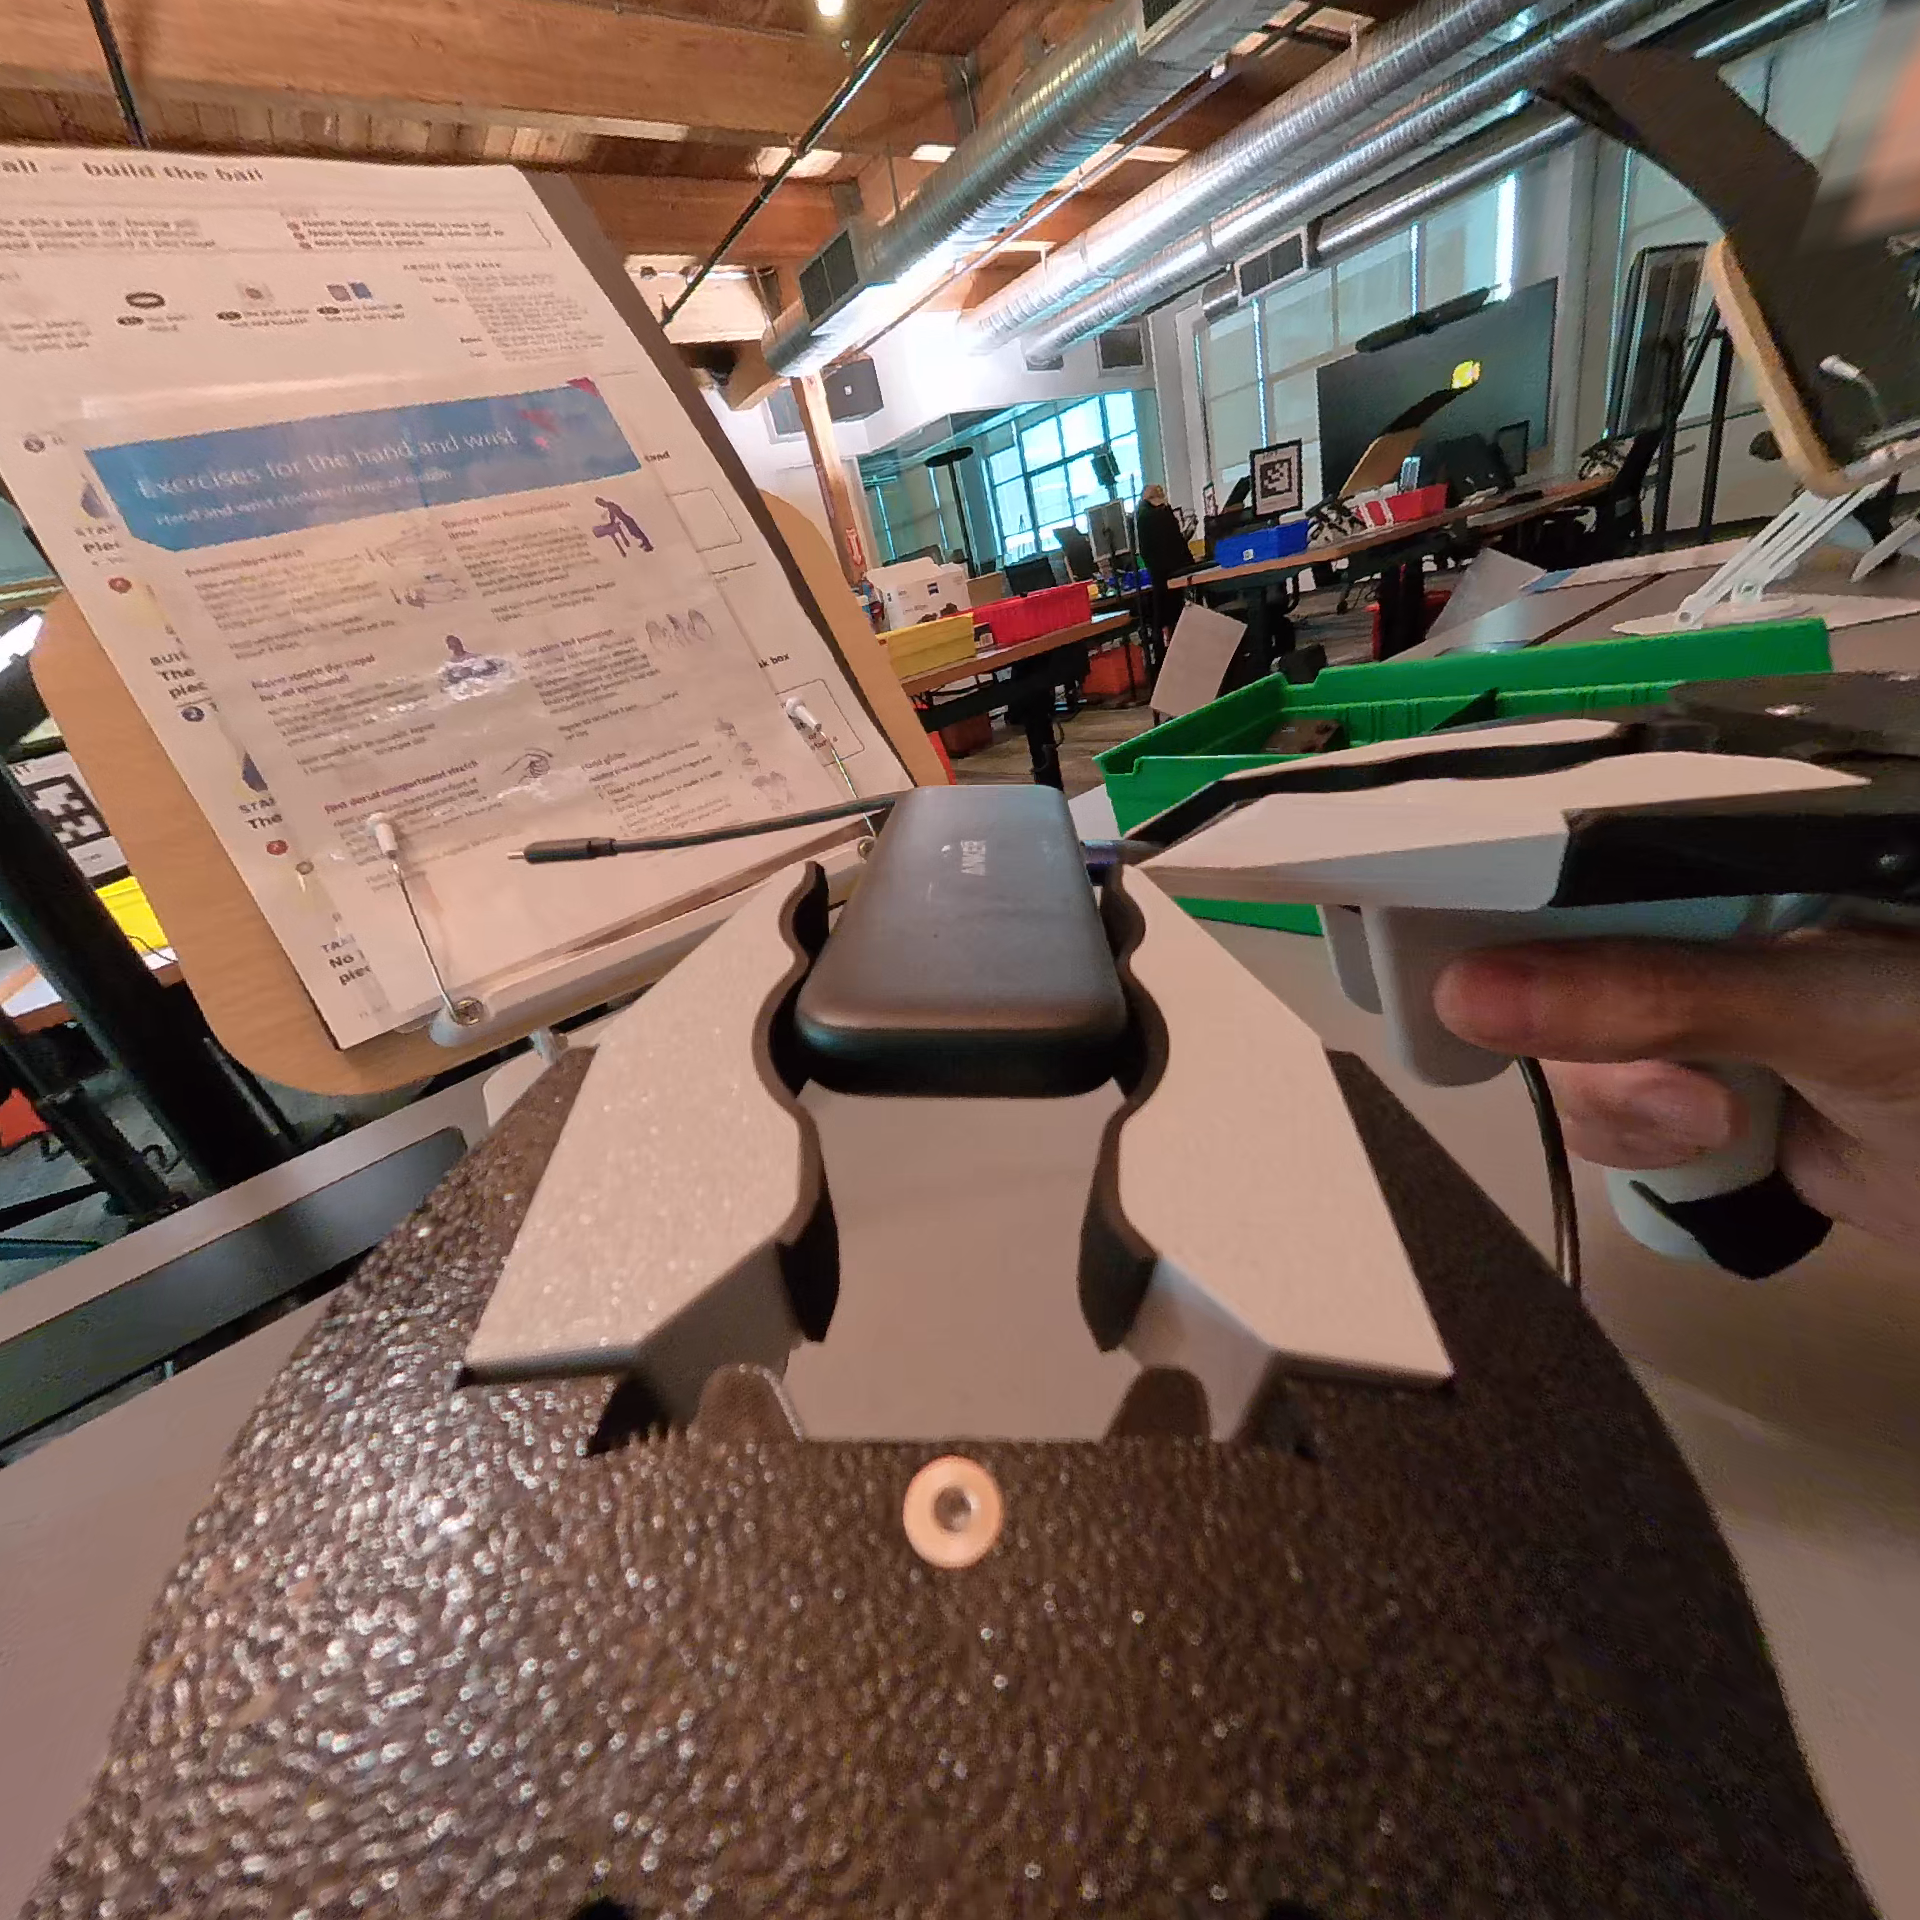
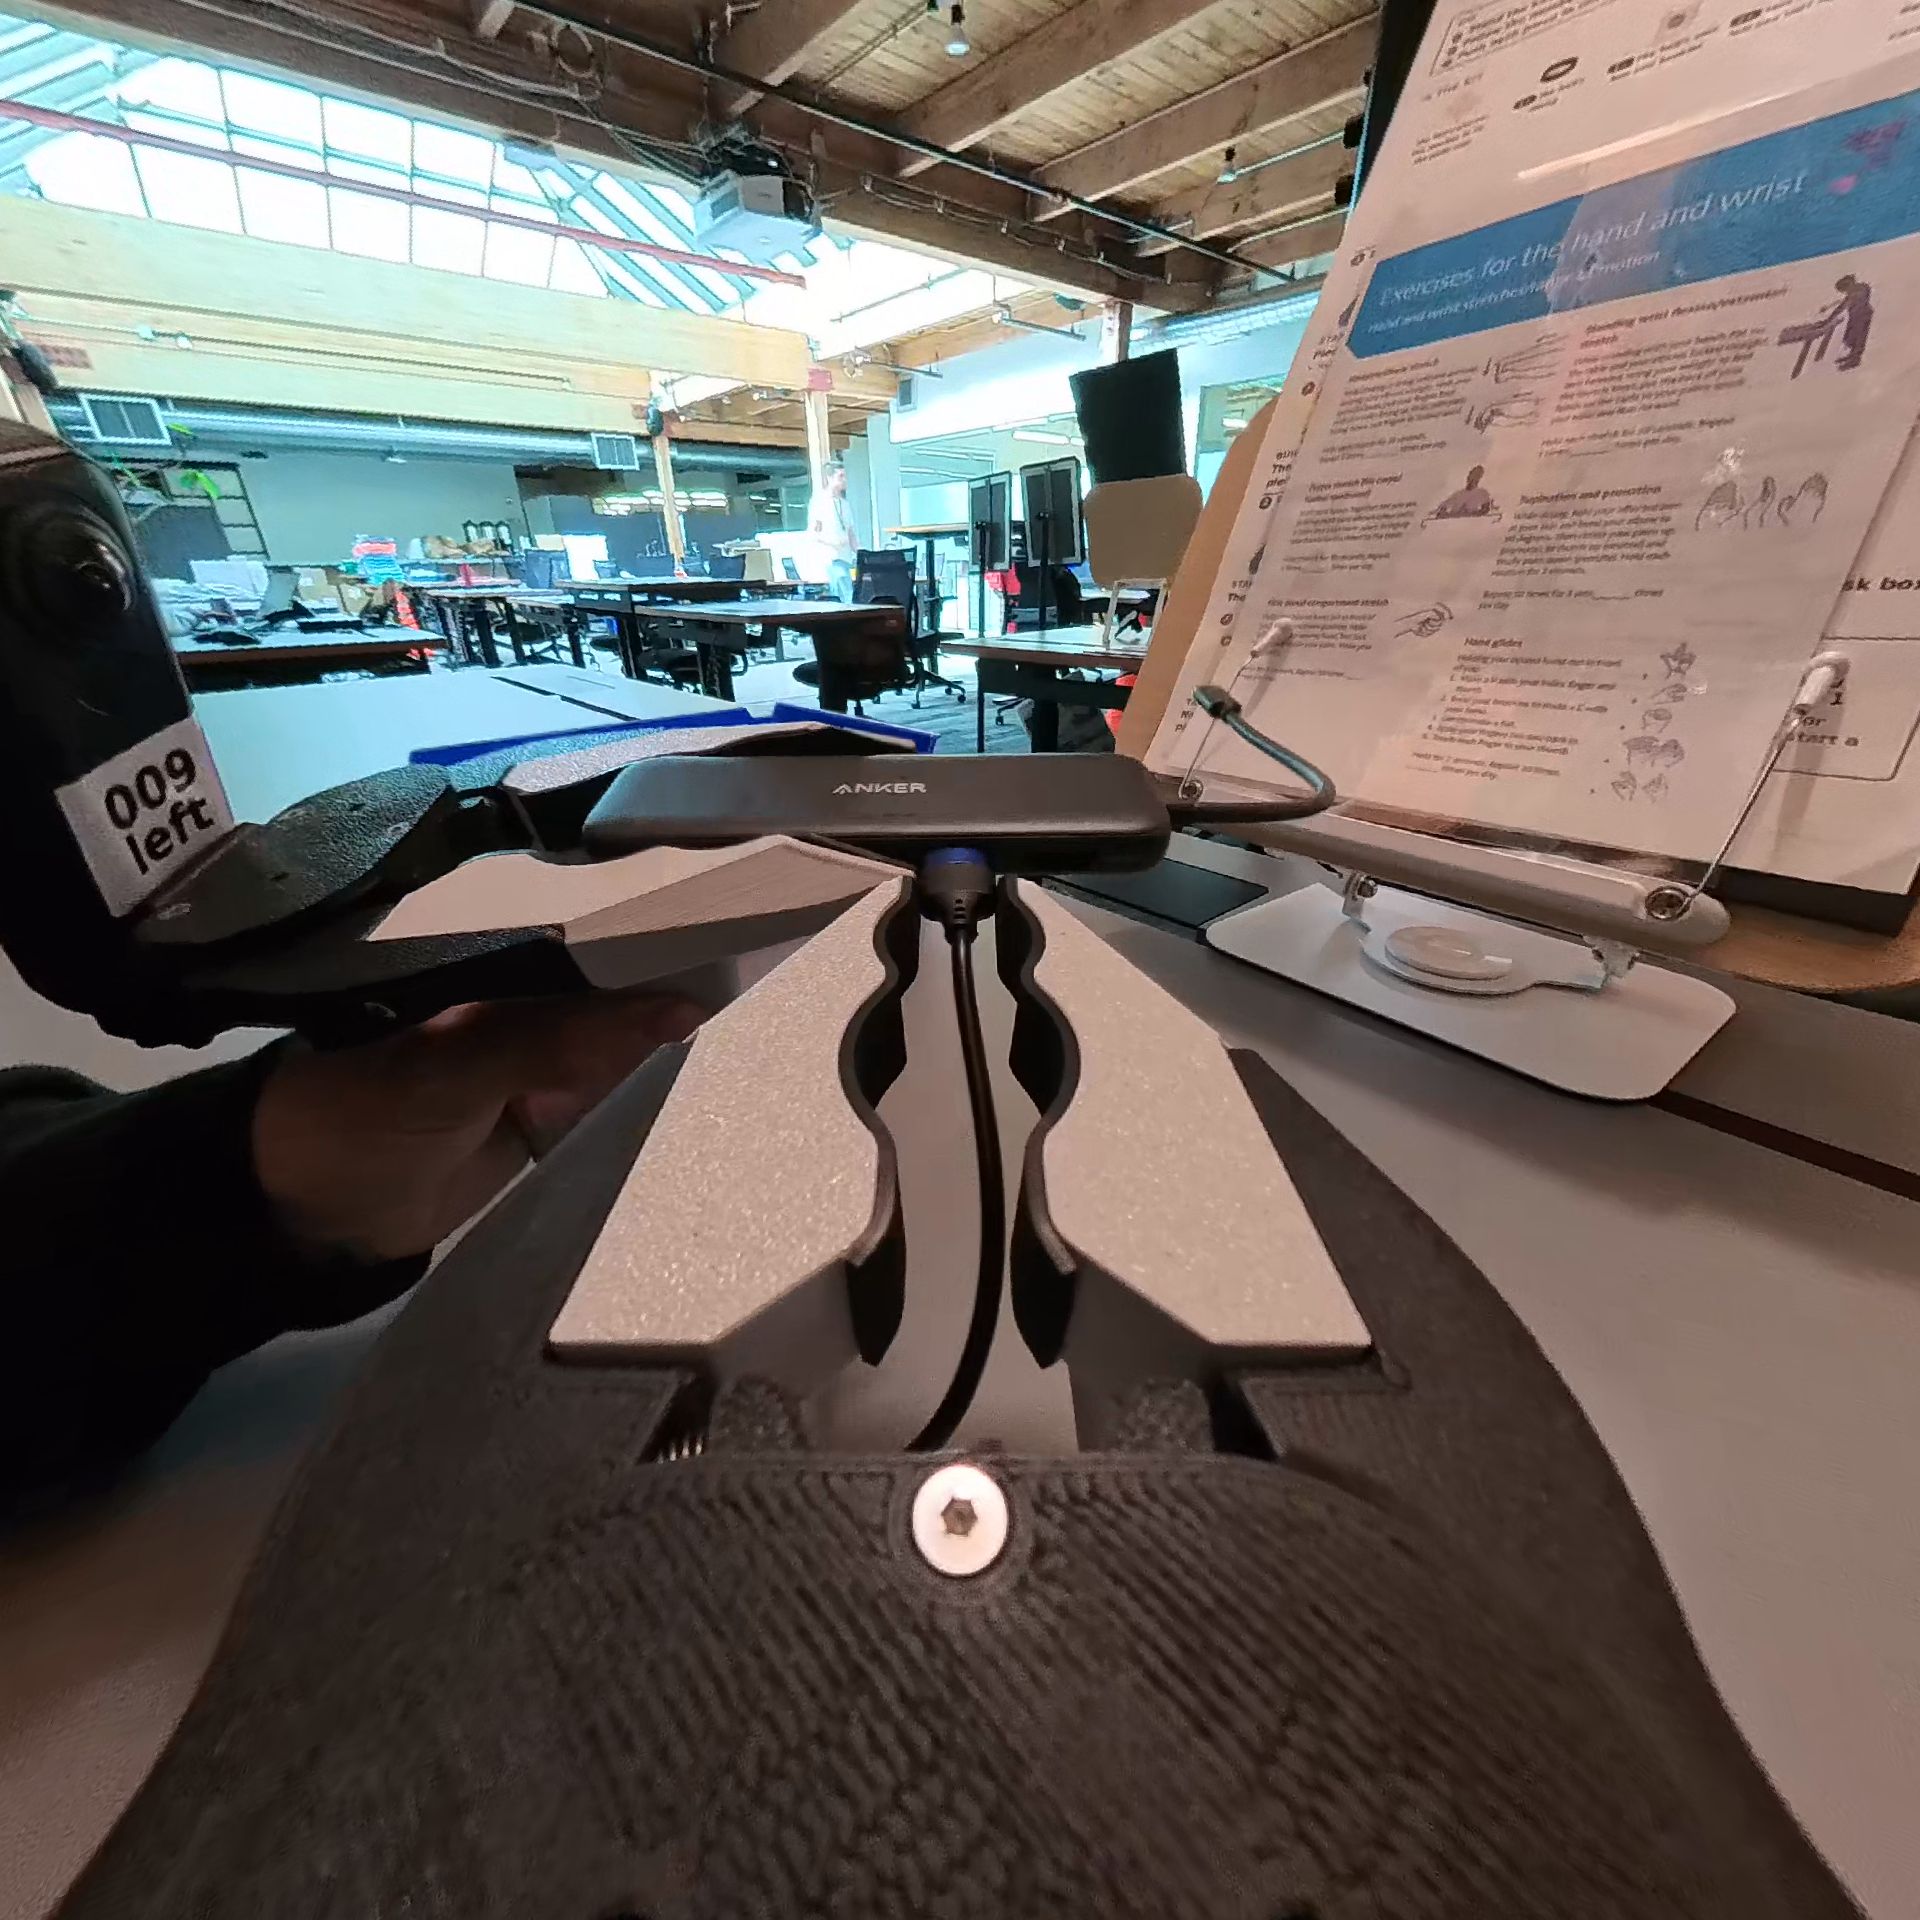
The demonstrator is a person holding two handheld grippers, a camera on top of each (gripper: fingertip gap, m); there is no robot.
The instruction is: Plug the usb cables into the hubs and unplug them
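Observation:
My left gripper (image 1: 961,904) is shut on a dark grey USB hub (image 1: 961,935) and holds its near end above the table. The hub's own short cable (image 1: 675,840) sticks out to the left from its far end. My right gripper (image 2: 956,883) is shut on a USB plug with a blue collar (image 2: 954,868). The plug's front meets a port on the hub's (image 2: 883,805) side. Its black cable (image 2: 977,1091) runs back between my fingers. In the left wrist view the right gripper (image 1: 1138,844) comes in from the right. In the right wrist view the left gripper (image 2: 644,821) comes in from the left.
A document stand with printed sheets (image 1: 416,582) leans just behind the hub; it also shows in the right wrist view (image 2: 1558,468) on a white base (image 2: 1507,997). A green bin (image 1: 1455,707) stands at the right, a blue bin (image 2: 852,727) beyond the hub. A hand (image 1: 1662,1060) holds the right gripper.

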